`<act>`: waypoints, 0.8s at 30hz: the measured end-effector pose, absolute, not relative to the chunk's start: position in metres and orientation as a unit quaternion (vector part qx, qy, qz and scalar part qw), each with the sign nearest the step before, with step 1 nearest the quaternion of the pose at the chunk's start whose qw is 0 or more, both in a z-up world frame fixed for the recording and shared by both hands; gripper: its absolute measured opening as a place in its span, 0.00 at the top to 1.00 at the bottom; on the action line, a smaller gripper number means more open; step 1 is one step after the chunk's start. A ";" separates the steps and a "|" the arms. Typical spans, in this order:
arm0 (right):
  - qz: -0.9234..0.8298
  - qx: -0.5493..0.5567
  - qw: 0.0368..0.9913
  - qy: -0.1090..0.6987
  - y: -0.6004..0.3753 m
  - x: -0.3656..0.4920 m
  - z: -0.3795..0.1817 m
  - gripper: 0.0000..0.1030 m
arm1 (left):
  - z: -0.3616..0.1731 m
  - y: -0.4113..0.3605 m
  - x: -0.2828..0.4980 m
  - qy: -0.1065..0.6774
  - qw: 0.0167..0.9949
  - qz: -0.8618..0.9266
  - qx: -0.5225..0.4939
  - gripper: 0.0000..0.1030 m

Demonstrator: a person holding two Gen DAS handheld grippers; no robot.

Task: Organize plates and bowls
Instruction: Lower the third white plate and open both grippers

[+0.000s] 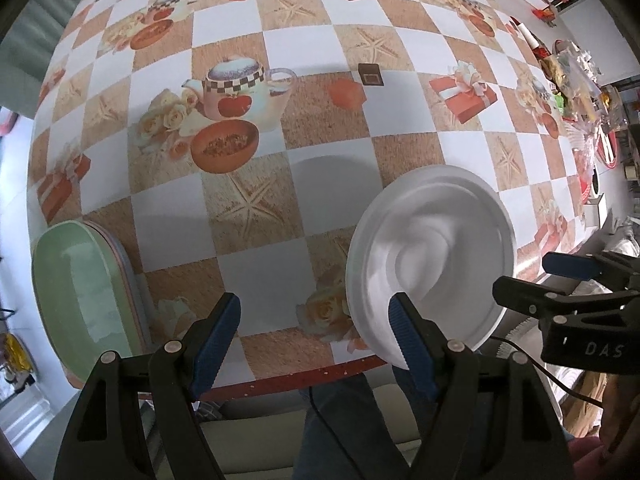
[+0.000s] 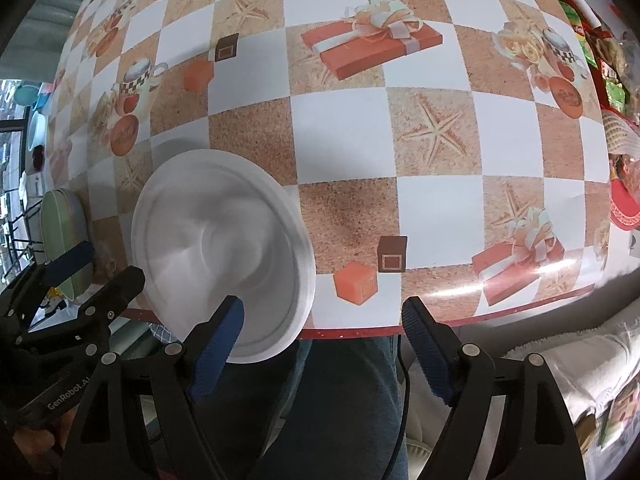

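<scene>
White plate blurs at lower left, overhanging the table edge, unstacked. Right gripper spread and empty, left gripper spread too. Green plate stack waits far left.

Checkered-oilcloth table, white plate at its near edge, green plate stack leftward.
</scene>
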State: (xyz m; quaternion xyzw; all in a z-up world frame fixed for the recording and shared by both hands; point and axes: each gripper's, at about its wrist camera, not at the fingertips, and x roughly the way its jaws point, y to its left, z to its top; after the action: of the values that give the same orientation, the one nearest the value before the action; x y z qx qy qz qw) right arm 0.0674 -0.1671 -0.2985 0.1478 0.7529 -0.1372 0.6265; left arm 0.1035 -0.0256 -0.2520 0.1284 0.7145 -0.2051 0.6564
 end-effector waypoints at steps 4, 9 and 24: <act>-0.135 0.159 0.628 0.750 -0.168 0.064 -0.301 0.00 | -0.256 -0.027 0.103 0.717 0.654 -0.205 0.128 0.22; -0.141 0.162 0.625 0.751 -0.171 0.061 -0.301 0.00 | -0.262 -0.031 0.103 0.719 0.651 -0.203 0.133 0.22; -0.145 0.162 0.613 0.759 -0.170 0.066 -0.309 0.00 | -0.274 -0.039 0.101 0.726 0.642 -0.200 0.147 0.22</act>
State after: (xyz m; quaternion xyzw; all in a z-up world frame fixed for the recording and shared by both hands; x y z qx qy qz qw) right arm 0.0664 -0.1702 -0.3089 0.1623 0.7591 -0.1455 0.6134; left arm 0.1008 -0.0394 -0.2742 0.1472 0.7256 -0.2001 0.6417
